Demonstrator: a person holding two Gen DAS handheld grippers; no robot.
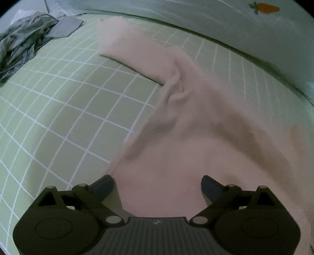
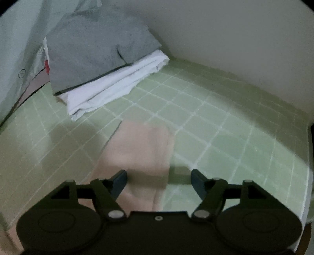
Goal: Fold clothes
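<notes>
A pale pink garment point(image 1: 196, 125) lies spread on the green checked mat point(image 1: 58, 109), one sleeve stretching to the far left. My left gripper point(image 1: 157, 186) is open just above the garment's near edge, its fingers apart on either side of the cloth. In the right wrist view another part of the pink garment point(image 2: 137, 155) lies flat as a long strip on the mat point(image 2: 225, 137). My right gripper point(image 2: 159, 180) is open above that strip's near right edge, holding nothing.
A crumpled grey-green garment point(image 1: 23, 39) and a flat grey piece point(image 1: 66, 25) lie at the mat's far left. A folded grey garment point(image 2: 98, 45) sits on folded white cloth point(image 2: 117, 84) at the far side. A wall with a carrot print point(image 1: 266, 7) borders the mat.
</notes>
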